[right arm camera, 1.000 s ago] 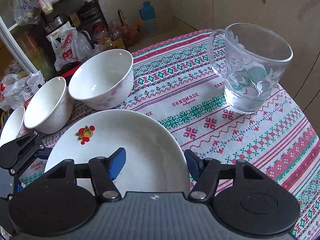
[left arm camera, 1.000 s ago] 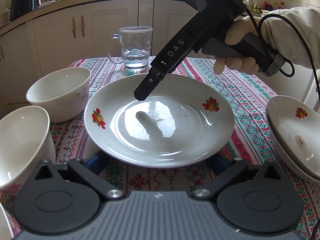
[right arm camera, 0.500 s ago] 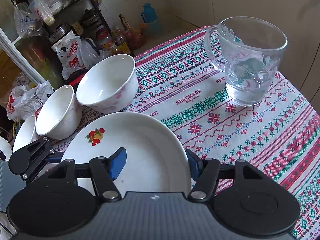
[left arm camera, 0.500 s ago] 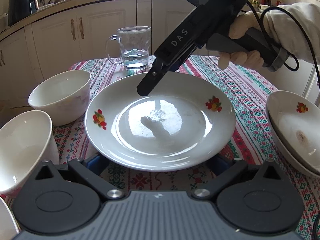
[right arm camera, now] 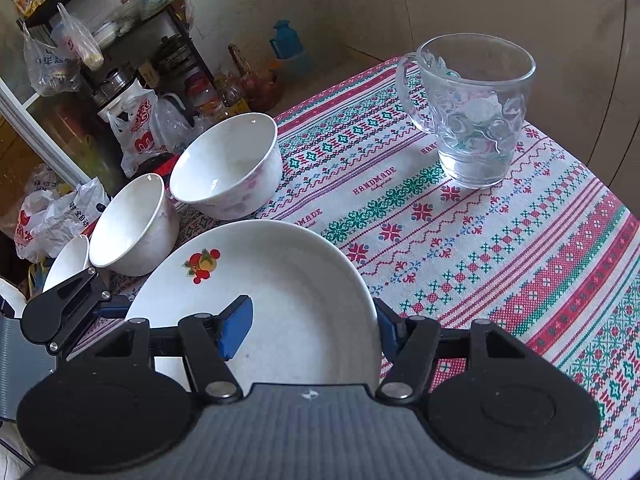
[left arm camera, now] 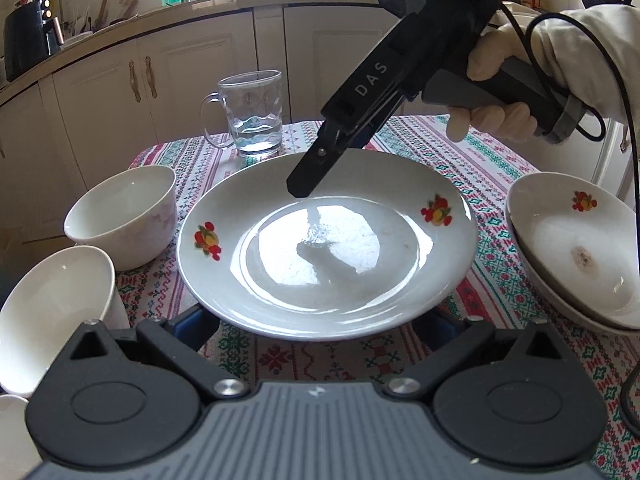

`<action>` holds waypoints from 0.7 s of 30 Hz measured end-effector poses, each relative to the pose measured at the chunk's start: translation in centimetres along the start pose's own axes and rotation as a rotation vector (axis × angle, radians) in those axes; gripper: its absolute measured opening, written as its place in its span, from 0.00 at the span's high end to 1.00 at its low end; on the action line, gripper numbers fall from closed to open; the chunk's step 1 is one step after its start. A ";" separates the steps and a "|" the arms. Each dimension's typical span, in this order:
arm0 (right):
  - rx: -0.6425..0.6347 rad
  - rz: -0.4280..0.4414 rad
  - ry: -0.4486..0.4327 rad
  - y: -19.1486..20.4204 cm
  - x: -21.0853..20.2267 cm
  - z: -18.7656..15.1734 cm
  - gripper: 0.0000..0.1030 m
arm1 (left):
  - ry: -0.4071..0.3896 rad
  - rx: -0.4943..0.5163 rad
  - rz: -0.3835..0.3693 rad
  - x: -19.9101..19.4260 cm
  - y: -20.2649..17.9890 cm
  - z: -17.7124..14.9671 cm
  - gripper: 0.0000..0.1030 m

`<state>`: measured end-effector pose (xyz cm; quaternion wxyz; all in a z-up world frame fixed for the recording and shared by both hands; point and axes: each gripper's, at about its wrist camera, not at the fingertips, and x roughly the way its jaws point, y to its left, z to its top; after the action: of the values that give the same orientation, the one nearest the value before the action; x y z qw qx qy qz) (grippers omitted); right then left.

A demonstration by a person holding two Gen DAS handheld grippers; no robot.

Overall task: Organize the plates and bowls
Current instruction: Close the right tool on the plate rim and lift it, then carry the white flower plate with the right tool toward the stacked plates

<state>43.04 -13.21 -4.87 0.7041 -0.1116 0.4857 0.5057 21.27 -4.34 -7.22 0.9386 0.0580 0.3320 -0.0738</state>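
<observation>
– White plate (left arm camera: 328, 240) sits mid-table on the patterned cloth (right arm camera: 500, 240). The right gripper (right arm camera: 310, 326) is over its far rim.

– Jaw state?

– Partway spread. One blue pad (right arm camera: 236, 328) is above the plate's well and the other is outside the rim. The rim is between them, with no pinch that I can see.

– Left gripper (left arm camera: 316, 322)?

– Spread wide at the near rim. Its tips are hidden under the plate edge and it holds nothing.

– So which step?

– Looks like the grab on the loose plate. The plate stack (left arm camera: 576, 248) is at the table's right edge, so that's the likely drop. Three bowls (right arm camera: 228, 172) line the left edge, not nested yet.

– Next move?

– Close on the rim. It's glazed and sloped, so take a deep bite. Lift it level and carry it to the right edge, then set it down centred on the stack.

– Hazards?

– Glass mug (right arm camera: 476, 108) with water at the far edge, just beyond the plate. Keep the swing away from it.
</observation>
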 end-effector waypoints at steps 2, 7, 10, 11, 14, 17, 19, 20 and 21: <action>0.007 -0.002 -0.010 0.2 -0.5 -0.4 0.33 | -0.005 0.008 -0.006 -0.3 -0.2 0.0 0.02; 0.016 -0.012 -0.033 0.8 -1.7 -1.2 0.33 | -0.012 0.033 -0.015 -1.0 -0.5 0.2 0.02; 0.023 -0.016 -0.048 1.1 -2.5 -1.8 0.33 | -0.015 0.048 -0.025 -1.4 -0.7 0.3 0.02; 0.026 -0.018 -0.052 1.2 -2.8 -2.0 0.33 | -0.017 0.053 -0.028 -1.6 -0.8 0.4 0.02; 0.030 -0.027 -0.064 1.5 -3.7 -2.6 0.33 | -0.021 0.070 -0.042 -2.0 -1.0 0.6 0.02; 0.038 -0.034 -0.075 1.7 -4.6 -3.4 0.33 | -0.024 0.083 -0.058 -2.4 -1.6 0.7 0.02; 0.045 -0.041 -0.082 1.9 -5.2 -3.9 0.33 | -0.028 0.096 -0.069 -2.7 -2.0 0.8 0.02; 0.049 -0.047 -0.086 2.0 -5.5 -4.2 0.33 | -0.030 0.102 -0.073 -2.8 -2.2 0.8 0.02; 0.053 -0.051 -0.091 2.0 -5.8 -4.5 0.33 | -0.032 0.108 -0.078 -2.9 -2.4 0.8 0.02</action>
<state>38.71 -18.69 -1.80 0.7408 -0.0821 0.4637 0.4791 19.12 -6.54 -4.88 0.9357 0.0943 0.3145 -0.1290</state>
